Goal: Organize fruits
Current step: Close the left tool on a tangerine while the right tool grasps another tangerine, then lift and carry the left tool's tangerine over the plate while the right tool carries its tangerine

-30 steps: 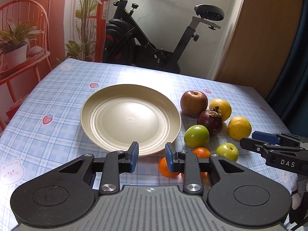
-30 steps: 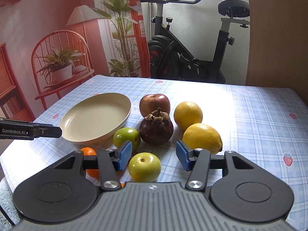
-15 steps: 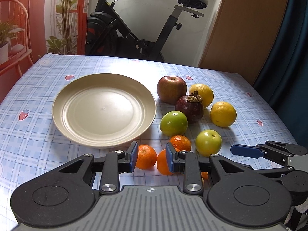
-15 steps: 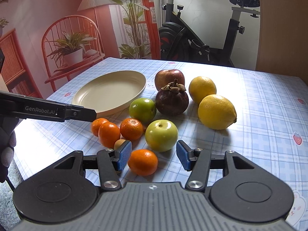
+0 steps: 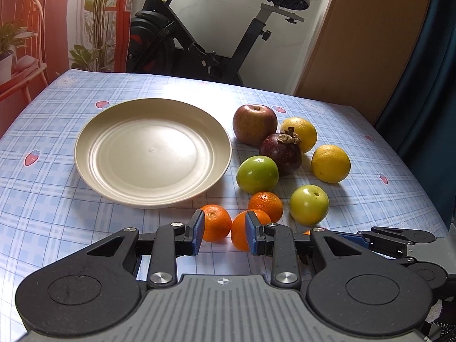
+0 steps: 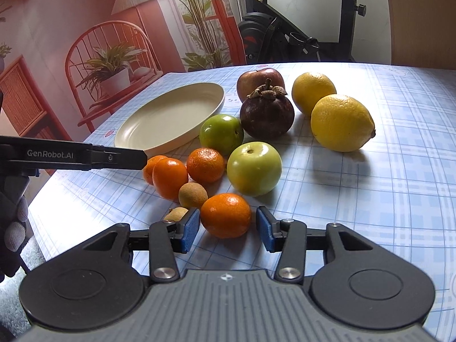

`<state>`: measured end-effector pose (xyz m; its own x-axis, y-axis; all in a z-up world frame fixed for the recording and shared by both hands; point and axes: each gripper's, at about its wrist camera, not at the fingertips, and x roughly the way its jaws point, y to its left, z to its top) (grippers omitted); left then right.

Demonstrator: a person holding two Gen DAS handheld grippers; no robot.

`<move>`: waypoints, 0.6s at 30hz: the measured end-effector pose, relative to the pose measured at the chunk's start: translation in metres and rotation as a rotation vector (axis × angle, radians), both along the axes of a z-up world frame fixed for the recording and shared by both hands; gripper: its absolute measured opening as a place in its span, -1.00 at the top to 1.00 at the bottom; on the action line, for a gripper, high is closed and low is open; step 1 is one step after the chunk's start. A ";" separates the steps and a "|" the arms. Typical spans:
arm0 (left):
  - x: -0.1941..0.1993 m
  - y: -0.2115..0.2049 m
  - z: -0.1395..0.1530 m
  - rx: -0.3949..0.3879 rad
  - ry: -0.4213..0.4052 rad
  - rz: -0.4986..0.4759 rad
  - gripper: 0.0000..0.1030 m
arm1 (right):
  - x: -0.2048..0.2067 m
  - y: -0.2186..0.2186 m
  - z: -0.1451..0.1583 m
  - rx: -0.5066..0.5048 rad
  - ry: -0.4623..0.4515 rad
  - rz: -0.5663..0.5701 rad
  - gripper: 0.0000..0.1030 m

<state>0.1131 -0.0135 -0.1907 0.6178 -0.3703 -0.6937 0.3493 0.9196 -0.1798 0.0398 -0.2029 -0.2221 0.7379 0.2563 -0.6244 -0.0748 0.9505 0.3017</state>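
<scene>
A cream plate [image 5: 152, 151] [image 6: 171, 118] lies bare on the checked tablecloth. To its right lie a red apple [image 5: 254, 124], a mangosteen [image 5: 280, 150] [image 6: 267, 112], two lemons [image 5: 330, 164] [image 6: 342, 122], two green apples [image 5: 257, 174] [image 6: 253, 168] and several tangerines [image 5: 215, 223] [image 6: 226, 215]. My left gripper [image 5: 223, 233] is open, with one tangerine between its fingers, not touching. My right gripper [image 6: 226, 229] is open around the nearest tangerine without gripping it. Two small brown fruits [image 6: 193, 195] lie beside it.
An exercise bike [image 5: 199, 42] stands beyond the table's far edge. A wooden door [image 5: 370, 42] and a dark curtain [image 5: 433, 71] are at the right. The left gripper's arm [image 6: 71, 156] crosses the right wrist view at the left. The tablecloth [image 6: 399, 185] stretches to the right.
Both grippers have moved forward and lower toward the tangerines. The right gripper's fingers now flank the nearest tangerine. Both stay open.
</scene>
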 end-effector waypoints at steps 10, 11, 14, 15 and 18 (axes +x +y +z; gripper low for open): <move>-0.002 -0.025 -0.004 0.032 -0.017 -0.094 0.36 | -0.010 -0.015 0.003 -0.011 0.005 -0.059 0.18; -0.002 -0.028 -0.005 0.043 -0.022 -0.100 0.35 | -0.010 -0.016 0.003 -0.011 0.005 -0.062 0.18; 0.000 -0.033 -0.008 0.076 -0.031 -0.098 0.35 | -0.012 -0.018 0.004 -0.013 0.007 -0.067 0.18; 0.002 -0.034 -0.010 0.079 -0.027 -0.099 0.34 | -0.012 -0.017 0.004 -0.016 0.007 -0.067 0.18; 0.004 -0.037 -0.013 0.089 -0.027 -0.103 0.31 | -0.012 -0.016 0.004 -0.019 0.005 -0.068 0.18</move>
<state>0.1169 -0.0503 -0.2033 0.5984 -0.3706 -0.7103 0.4465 0.8904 -0.0884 0.0274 -0.2186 -0.2177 0.7499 0.1937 -0.6326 -0.0085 0.9589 0.2835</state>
